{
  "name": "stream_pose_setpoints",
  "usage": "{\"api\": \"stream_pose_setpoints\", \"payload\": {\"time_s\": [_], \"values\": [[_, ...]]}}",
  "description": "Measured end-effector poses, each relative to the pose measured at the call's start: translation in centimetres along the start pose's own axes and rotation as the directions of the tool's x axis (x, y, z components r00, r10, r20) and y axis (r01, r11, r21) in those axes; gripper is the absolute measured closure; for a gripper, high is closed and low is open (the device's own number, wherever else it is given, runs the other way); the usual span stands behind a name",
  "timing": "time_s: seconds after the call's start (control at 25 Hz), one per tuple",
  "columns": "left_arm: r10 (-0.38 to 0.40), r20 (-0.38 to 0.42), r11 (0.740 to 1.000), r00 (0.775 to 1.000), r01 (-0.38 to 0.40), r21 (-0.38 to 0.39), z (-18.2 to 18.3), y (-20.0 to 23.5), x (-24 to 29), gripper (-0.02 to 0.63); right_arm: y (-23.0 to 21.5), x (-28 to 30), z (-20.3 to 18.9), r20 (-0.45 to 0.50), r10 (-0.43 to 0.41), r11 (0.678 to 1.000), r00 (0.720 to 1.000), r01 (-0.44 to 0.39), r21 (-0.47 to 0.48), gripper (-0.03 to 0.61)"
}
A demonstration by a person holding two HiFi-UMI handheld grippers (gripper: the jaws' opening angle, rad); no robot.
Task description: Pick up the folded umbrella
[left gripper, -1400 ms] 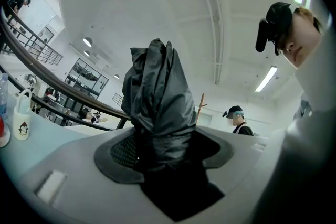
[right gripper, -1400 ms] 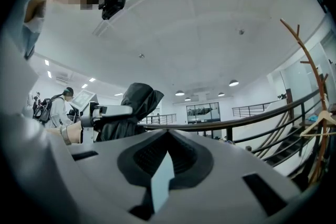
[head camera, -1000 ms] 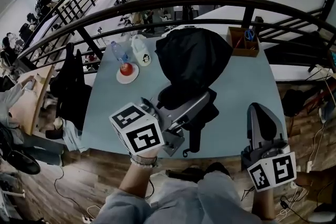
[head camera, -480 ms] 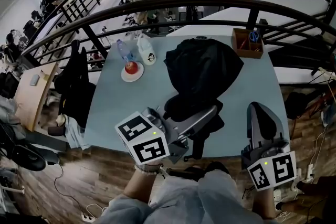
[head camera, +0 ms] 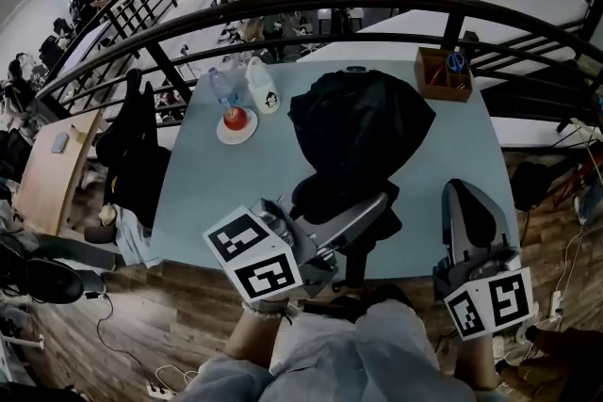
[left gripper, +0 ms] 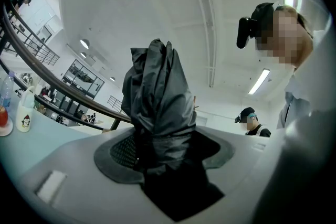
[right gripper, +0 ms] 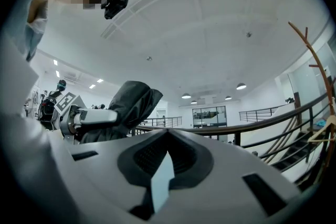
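The folded black umbrella lies as a bulky bundle across the middle of the pale blue table, its strap hanging over the near edge. My left gripper is closed around the umbrella's near end. In the left gripper view the dark fabric fills the gap between the pads and rises up in front of the left gripper. My right gripper rests at the table's near right edge, apart from the umbrella, with its jaws together and nothing held. The right gripper view shows the umbrella off to the left of my right gripper.
An apple on a plate, a clear bottle and a white bottle stand at the table's far left. A wooden box sits at the far right corner. A dark railing runs behind the table. A jacket hangs on a chair at the left.
My left gripper and the umbrella's near end have shifted slightly toward the table's near edge. The right gripper has stayed where it was.
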State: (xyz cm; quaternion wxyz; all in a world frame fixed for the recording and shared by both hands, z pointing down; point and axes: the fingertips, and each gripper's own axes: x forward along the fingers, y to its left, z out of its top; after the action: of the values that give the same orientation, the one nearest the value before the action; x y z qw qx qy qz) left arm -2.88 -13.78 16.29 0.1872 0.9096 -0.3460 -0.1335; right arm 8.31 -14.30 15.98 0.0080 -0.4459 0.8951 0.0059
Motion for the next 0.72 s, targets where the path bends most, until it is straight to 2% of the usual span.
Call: {"api": "stream_pose_setpoints", "payload": {"time_s": [0.72], "values": [[0.001,0.038,1.000,0.999,0.000,-0.014,0.6,0.0,-1.4,0.327,1.4,0.5,-0.1,-0.018,0.027,1.000,0.999,-0.027,-0.006,0.580]]}}
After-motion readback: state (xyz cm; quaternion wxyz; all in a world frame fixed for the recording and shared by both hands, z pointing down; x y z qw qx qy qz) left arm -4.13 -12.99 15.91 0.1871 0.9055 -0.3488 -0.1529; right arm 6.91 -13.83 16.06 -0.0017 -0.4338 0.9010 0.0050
